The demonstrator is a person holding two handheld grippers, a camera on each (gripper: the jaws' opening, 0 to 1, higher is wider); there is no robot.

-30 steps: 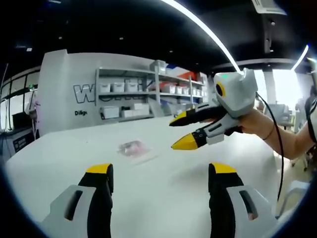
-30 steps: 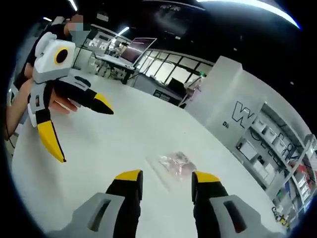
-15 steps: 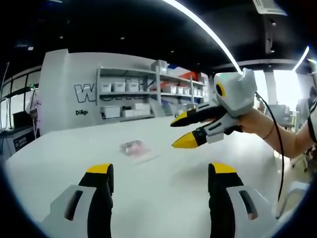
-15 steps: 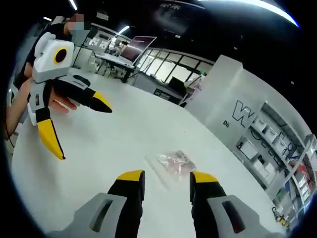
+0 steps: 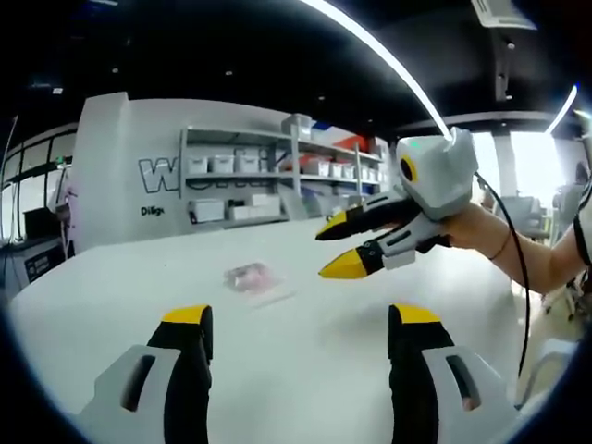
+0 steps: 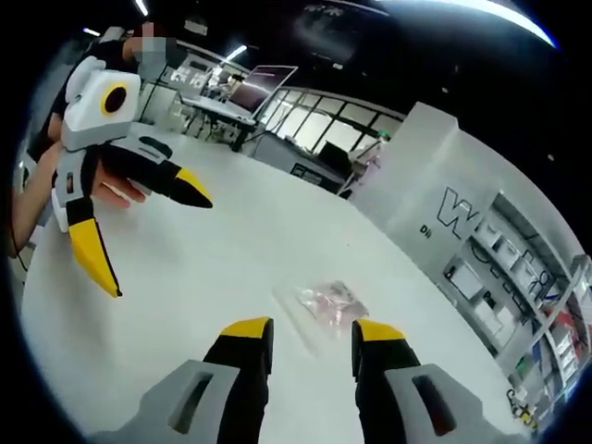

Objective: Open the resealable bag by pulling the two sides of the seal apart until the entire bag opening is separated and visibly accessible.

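A small clear resealable bag [image 5: 252, 277] with pinkish contents lies flat on the white table [image 5: 305, 370], and it also shows in the right gripper view [image 6: 326, 303]. My left gripper [image 5: 301, 319] is open wide, low over the table, with the bag well ahead and slightly left of it. The right gripper [image 5: 331, 250] hovers open to the right of the bag, held by a hand. In its own view my right gripper [image 6: 312, 330] is open, with the bag just beyond its tips. The left gripper [image 6: 159, 245] hangs open at the left.
Behind the table stands a white wall with shelves of white bins [image 5: 231, 166]. Desks with a laptop [image 6: 242, 92] sit at the far side. A person's forearm and a black cable [image 5: 518, 250] reach in from the right. The table edge [image 6: 28, 277] runs near the left gripper.
The right gripper's jaws have narrowed a little. Both views shift only slightly; the bag has not moved.
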